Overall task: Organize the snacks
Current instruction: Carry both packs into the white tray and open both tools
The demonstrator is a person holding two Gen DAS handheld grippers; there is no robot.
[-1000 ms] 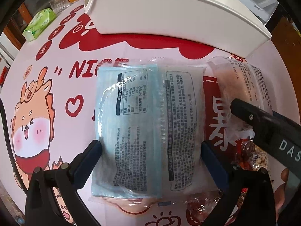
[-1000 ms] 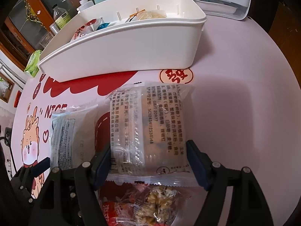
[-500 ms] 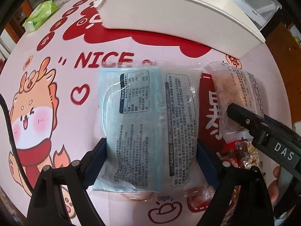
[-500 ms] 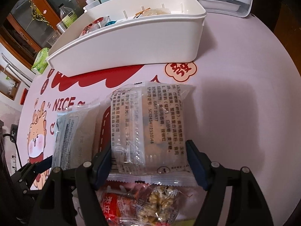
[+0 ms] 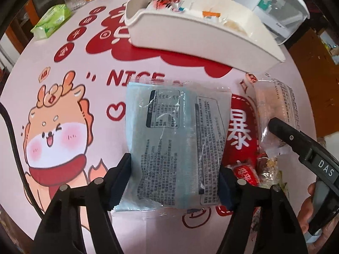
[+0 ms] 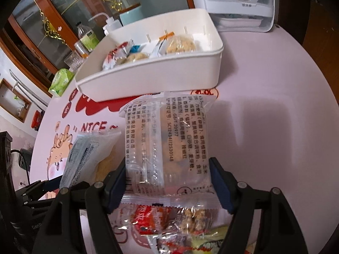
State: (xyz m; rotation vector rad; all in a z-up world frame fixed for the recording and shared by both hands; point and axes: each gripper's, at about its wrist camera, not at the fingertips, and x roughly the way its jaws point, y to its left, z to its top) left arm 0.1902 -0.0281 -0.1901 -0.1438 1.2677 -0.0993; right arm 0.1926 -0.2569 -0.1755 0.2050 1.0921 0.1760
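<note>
snacks sit gripped above the pink tablecloth (image 5: 89,48); left gripper (image 5: 175,180) clamps a pale blue packet (image 5: 169,139); right gripper (image 6: 169,180) clamps a clear packet (image 6: 167,139). white bin (image 6: 152,78) beyond holds others.

We saw soft daylight, glare on the blue packet (image 5: 173,141), a faint shadow across the table (image 6: 275,127), and curved, dark, blurred edges.

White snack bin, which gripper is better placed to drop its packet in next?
Right, probably. The right gripper holds the clear packet just before the white bin; the left gripper with the blue packet looks farther back.
</note>
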